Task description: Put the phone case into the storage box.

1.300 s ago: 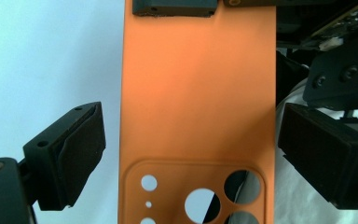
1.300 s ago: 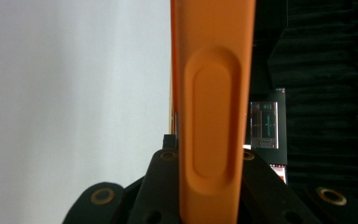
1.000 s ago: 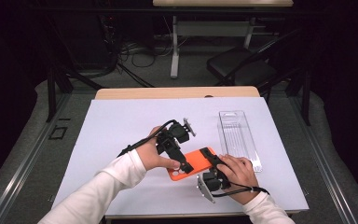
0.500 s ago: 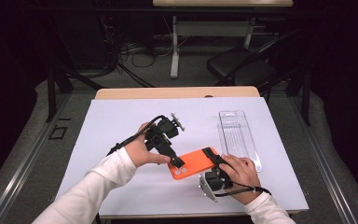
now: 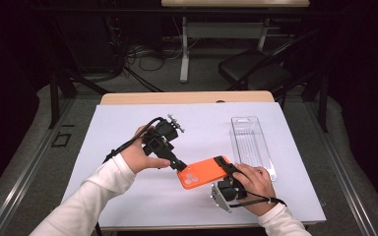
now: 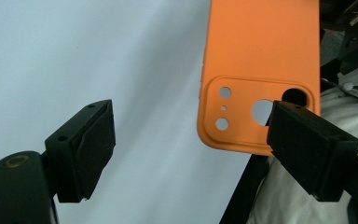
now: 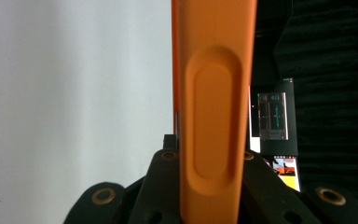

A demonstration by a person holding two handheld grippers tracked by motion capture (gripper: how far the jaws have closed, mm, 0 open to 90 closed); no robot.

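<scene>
Orange phone case [image 5: 204, 172] pinched only in my right gripper [image 5: 226, 165]; left gripper [image 5: 181, 166] wide, closing — one bump twists it loose.

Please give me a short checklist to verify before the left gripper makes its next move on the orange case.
1. Right gripper shut on the case: ok; the right gripper view shows the case's edge clamped between its jaws.
2. Left gripper free of the case: ok; its jaws have just been closing a little, with nothing between them.
3. Left gripper near the camera-hole end of the case: ok; one pad sits in front of that corner.
4. Case level over the table: cannot tell.
5. Clear tray out of the way: ok; it lies beyond the right hand.
</scene>
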